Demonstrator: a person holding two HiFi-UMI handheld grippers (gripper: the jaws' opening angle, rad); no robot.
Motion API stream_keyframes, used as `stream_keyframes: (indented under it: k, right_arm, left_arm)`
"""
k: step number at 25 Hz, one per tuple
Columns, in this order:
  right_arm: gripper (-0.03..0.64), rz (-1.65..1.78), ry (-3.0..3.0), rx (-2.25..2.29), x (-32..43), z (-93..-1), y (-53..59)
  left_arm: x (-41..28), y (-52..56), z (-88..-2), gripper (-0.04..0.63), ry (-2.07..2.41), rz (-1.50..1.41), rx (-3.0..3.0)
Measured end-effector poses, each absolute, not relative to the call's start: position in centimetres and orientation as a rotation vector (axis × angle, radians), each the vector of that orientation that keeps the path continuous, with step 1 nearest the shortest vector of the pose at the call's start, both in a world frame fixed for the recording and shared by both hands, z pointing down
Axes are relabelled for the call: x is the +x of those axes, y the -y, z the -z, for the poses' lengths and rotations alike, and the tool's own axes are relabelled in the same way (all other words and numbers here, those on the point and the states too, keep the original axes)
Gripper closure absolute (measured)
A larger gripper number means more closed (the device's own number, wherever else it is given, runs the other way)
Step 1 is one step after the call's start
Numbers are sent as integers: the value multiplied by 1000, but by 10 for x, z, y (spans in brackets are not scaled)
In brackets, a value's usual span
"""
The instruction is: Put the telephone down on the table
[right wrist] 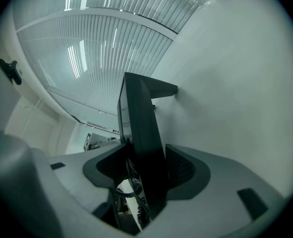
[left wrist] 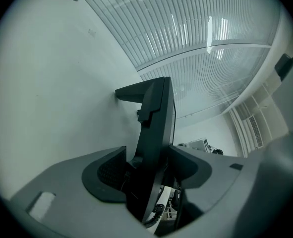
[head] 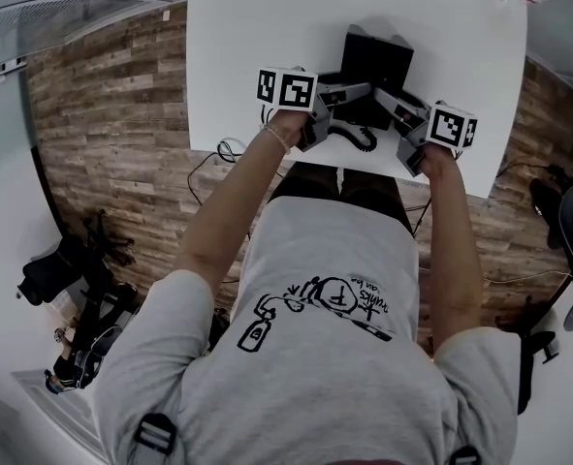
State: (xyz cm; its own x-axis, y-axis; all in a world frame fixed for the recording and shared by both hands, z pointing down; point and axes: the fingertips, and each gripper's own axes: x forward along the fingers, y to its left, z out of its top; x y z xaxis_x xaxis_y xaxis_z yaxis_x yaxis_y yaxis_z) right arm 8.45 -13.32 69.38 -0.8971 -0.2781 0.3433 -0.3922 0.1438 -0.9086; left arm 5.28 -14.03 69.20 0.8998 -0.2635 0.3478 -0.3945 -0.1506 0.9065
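The telephone (head: 375, 64), a black, hard-edged matte plastic body with a coiled cord (head: 362, 139), appears to rest on the smooth white table (head: 238, 46) near its front edge. The left gripper (left wrist: 147, 158) and right gripper (right wrist: 142, 163) flank it, jaws apart, textured pads not pressing. Withdraw both straight back, level, without snagging the cord.

Black desk telephone (head: 375, 64) w/ coiled cord (head: 364, 140) looks set on the white table (head: 238, 46), near its front edge. Sits btwn left gripper (head: 349, 93) & right gripper (head: 397, 105). One side edge is inside each gripper's jaws, which stand apart, pads not pressing. Slim wedge body, stand foot touching tabletop. Cord trails off the near side, just below & btwn both grippers.
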Motion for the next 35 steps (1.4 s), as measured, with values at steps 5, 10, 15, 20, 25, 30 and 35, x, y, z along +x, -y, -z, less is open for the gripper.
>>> stream_keyframes:
  k: [5, 10, 15, 20, 25, 30, 35]
  right_arm:
    - [396, -1836, 2272, 706, 90, -696, 132]
    - [396, -1796, 2256, 740, 88, -694, 133]
    - [396, -1743, 2257, 884, 104, -690, 142]
    - [396, -1597, 2282, 988, 119, -671, 148]
    - [405, -1377, 2318, 1034, 128, -643, 149]
    - [439, -1136, 2376, 1068, 131, -599, 153]
    - [468, -924, 2424, 1099, 129, -555, 151]
  left_arm:
    - [54, 140, -695, 325, 572, -164, 1748]
    - [45, 142, -692, 322, 624, -200, 1778]
    - [34, 144, -688, 322, 714, -203, 1820]
    - [24, 143, -666, 322, 772, -205, 1885]
    - [13, 148, -637, 322, 861, -235, 1961]
    - [3, 153, -597, 340, 943, -253, 2057]
    - [-2, 151, -554, 370, 1014, -242, 2143]
